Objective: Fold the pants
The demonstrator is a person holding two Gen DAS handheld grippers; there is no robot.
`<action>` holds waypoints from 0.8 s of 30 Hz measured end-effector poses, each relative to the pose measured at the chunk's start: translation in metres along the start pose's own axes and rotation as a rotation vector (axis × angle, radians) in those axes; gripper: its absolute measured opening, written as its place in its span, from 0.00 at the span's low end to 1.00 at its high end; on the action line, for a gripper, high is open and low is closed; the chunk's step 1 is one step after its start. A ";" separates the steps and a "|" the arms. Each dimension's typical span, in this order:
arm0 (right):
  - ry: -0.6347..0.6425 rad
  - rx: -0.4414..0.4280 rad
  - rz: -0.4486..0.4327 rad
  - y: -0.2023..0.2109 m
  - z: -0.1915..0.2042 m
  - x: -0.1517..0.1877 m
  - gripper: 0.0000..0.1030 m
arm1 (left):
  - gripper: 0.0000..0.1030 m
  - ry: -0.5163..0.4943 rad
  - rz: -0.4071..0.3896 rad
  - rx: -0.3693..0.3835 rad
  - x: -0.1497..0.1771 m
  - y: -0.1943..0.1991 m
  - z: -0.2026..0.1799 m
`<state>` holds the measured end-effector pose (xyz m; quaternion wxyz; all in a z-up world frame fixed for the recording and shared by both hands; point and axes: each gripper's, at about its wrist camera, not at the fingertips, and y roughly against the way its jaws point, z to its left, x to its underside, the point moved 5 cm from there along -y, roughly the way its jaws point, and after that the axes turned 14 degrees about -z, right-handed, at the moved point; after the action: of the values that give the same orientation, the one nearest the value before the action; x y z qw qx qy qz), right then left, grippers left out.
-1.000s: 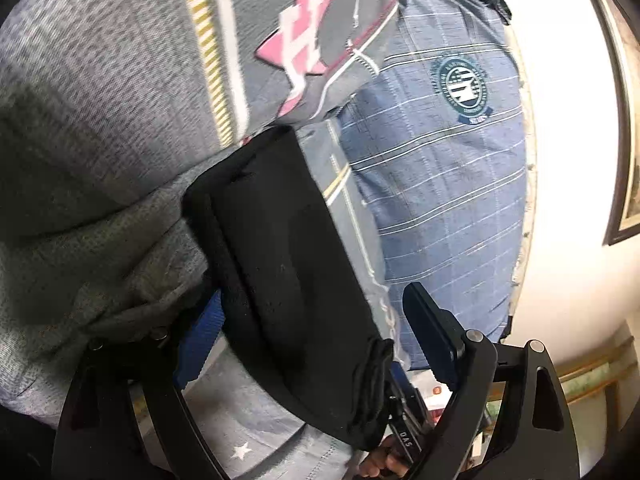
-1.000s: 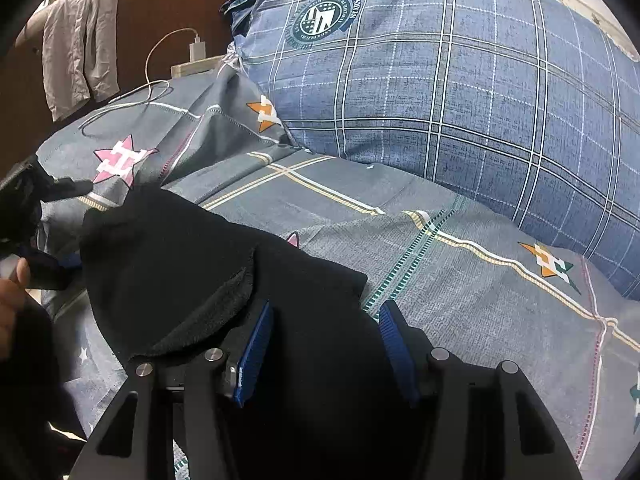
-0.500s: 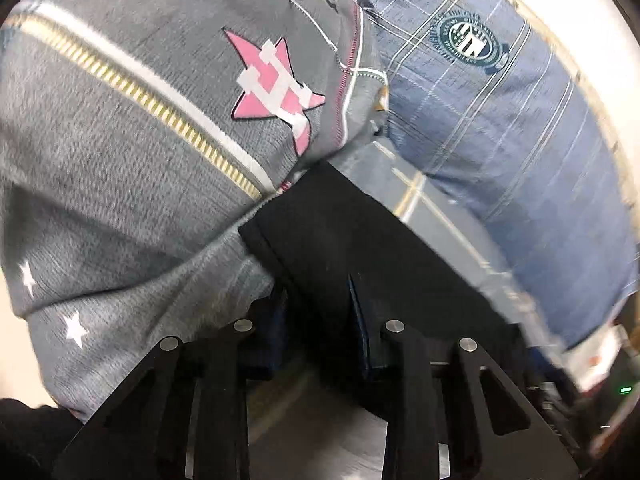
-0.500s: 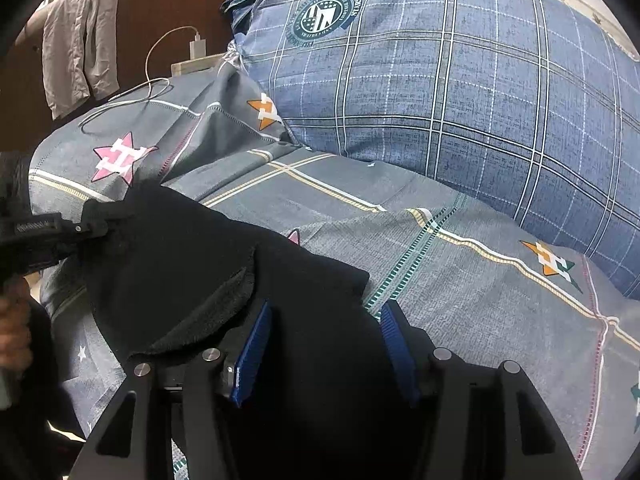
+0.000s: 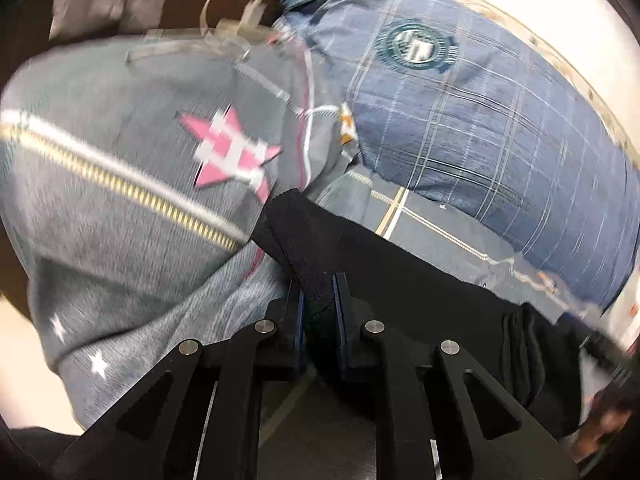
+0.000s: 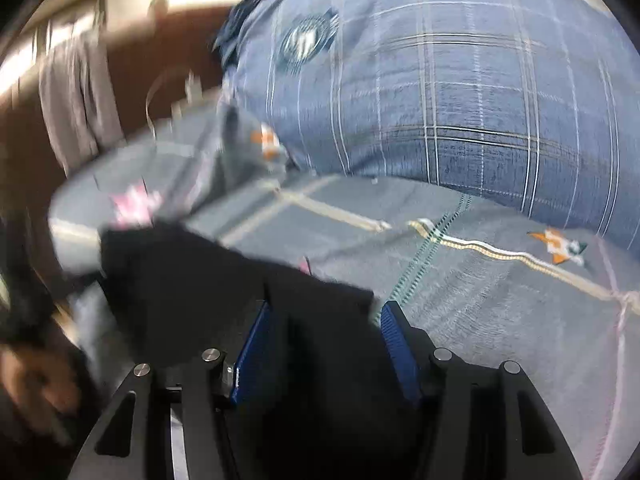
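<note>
Left gripper (image 5: 318, 300) closing on black pants (image 5: 400, 280) hem on bed (image 5: 120, 220); right gripper (image 6: 324, 340) half-spread, pants between pads, hold unclear. Risk: thin pinch slips on lift, fold skews.

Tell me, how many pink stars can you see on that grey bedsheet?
1 whole pink star, on the grey bedsheet just beyond the black pants pinched in the closing left gripper. A pink scrap peeks past the pants' far edge; others may be hidden.
</note>
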<state>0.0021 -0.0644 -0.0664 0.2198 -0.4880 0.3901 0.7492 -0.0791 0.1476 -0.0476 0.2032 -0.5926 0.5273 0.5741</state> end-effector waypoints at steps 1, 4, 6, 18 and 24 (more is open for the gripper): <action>-0.044 -0.014 -0.019 0.003 -0.003 -0.004 0.54 | 0.11 -0.053 -0.031 -0.004 -0.002 0.004 -0.007; -0.221 -0.098 -0.074 0.010 -0.014 -0.012 0.54 | 0.11 -0.253 -0.160 0.026 -0.006 0.022 -0.043; -0.330 -0.159 -0.091 0.012 -0.019 -0.016 0.54 | 0.11 -0.391 -0.248 0.068 -0.002 0.035 -0.070; -0.463 -0.534 -0.083 0.027 0.029 -0.029 0.67 | 0.11 -0.805 -0.396 0.359 0.047 0.077 -0.153; -0.369 -0.498 -0.080 0.029 0.040 -0.028 0.72 | 0.11 -0.925 -0.402 0.447 0.069 0.084 -0.169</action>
<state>-0.0290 -0.0482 -0.0217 0.1901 -0.3977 0.1287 0.8883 -0.0874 -0.0524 -0.0355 0.6402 -0.3098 0.3686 0.5986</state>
